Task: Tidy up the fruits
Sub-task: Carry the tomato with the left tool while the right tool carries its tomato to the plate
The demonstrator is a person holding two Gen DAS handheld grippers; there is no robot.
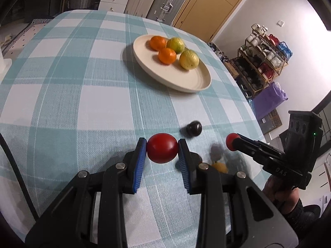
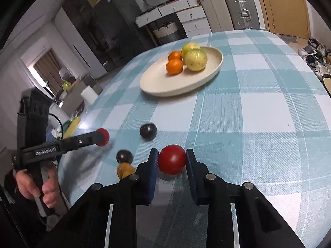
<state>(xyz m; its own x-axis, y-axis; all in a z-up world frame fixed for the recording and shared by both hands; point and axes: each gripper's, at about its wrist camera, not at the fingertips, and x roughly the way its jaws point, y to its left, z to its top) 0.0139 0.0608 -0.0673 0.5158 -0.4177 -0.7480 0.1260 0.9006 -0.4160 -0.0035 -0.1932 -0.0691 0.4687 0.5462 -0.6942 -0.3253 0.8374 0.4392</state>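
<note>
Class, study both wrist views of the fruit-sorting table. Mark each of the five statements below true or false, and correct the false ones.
1. The plate holds four fruits. True: two oranges and two yellow-green citrus fruits.
2. The left gripper is empty. False: its blue pads clamp a red tomato.
3. The right gripper has a red tomato between its pads. True.
4. Both dark plums already lie on the plate. False: one dark plum and another dark plum lie on the checked tablecloth, short of the plate.
5. A small yellow fruit sits right beside the nearer plum. True.
</note>
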